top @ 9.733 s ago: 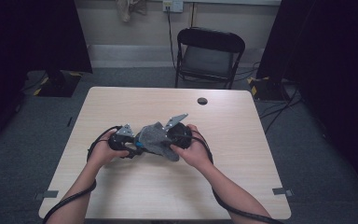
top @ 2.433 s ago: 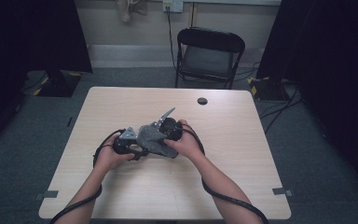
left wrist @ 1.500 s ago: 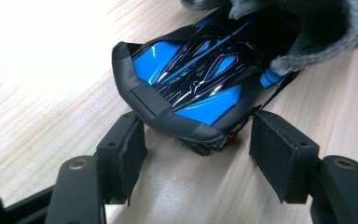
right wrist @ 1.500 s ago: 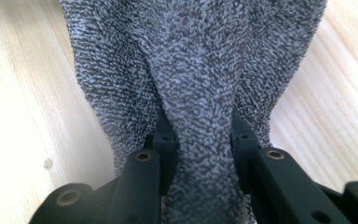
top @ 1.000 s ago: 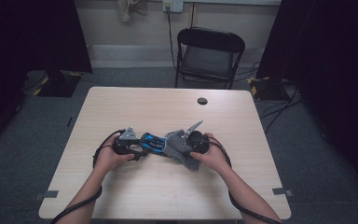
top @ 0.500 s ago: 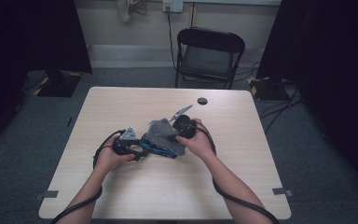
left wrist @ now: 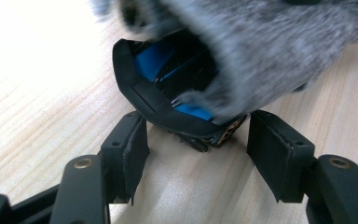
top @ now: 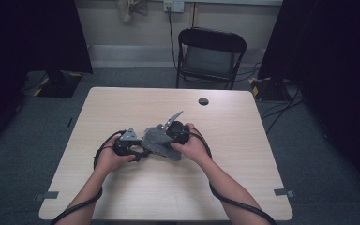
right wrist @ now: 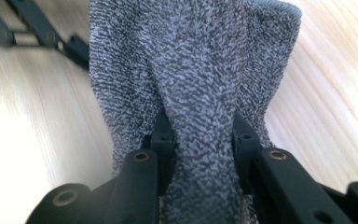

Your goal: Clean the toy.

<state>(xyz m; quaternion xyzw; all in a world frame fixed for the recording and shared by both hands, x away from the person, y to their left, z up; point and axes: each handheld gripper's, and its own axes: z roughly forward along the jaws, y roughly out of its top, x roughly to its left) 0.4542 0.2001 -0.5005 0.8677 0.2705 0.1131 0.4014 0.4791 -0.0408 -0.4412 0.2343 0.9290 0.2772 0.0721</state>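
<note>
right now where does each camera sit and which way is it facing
High view: fixed above the person's side of the wooden table, looking forward and down; both forearms enter from the bottom, left claw and right claw meeting at a grey cloth.
Left gripper view: rides the left claw, looking along its jaws at a black and blue object under the cloth.
Right gripper view: rides the right claw, jaws pinching the cloth.
All three views share the cloth and the tabletop.
</note>
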